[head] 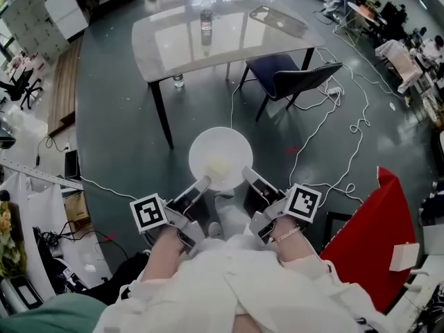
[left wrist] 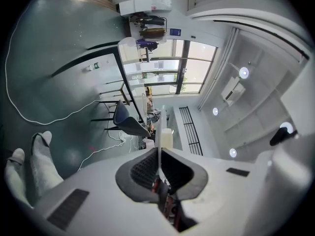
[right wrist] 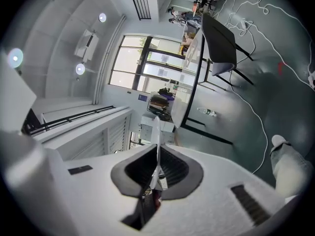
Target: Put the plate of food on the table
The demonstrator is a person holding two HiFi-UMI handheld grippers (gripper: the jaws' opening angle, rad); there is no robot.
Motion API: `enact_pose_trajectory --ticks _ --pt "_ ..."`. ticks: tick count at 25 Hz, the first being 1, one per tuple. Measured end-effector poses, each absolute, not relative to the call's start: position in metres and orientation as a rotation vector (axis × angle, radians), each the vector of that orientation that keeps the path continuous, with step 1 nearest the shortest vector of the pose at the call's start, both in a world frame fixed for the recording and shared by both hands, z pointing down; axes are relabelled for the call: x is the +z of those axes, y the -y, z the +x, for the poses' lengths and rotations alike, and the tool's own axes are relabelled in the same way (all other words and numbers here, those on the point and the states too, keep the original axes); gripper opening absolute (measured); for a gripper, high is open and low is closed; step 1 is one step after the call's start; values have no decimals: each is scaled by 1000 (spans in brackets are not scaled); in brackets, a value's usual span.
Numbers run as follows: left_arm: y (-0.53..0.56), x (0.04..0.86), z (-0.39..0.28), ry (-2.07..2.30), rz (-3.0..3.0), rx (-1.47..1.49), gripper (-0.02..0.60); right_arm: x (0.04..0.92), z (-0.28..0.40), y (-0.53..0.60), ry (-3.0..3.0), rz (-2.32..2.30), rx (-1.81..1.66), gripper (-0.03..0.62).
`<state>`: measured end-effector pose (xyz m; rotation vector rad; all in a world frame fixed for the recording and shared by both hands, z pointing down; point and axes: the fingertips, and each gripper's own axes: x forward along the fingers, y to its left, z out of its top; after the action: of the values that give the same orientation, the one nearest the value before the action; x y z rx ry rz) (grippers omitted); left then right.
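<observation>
1. The left claw point(head: 202, 184) is clamped tight on the near-left rim of the plate of food point(head: 222, 141).
2. The right claw point(head: 248, 176) pinches its near-right rim.
3. The plate hangs above the floor point(head: 118, 116), short of the counter point(head: 173, 44).

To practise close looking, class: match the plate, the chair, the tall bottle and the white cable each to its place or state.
Things:
1. plate
2. chair
3. tall bottle
4. white cable

Places or states:
a. stands on the table
b. trails over the floor
c. gripped at its rim by the left hand-held gripper and the right hand-held gripper
d. stands on the floor beside the table

Pairs: 1-c, 2-d, 3-a, 4-b
</observation>
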<state>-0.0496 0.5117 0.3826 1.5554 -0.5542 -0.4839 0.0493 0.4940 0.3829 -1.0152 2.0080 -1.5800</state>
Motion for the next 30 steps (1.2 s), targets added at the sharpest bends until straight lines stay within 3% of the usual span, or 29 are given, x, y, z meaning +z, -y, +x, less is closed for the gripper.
enact_pose_trajectory --ticks 30 --pt "-194 379 -1 672 1555 -577 28 382 96 -169 -2066 -907 -1631 12"
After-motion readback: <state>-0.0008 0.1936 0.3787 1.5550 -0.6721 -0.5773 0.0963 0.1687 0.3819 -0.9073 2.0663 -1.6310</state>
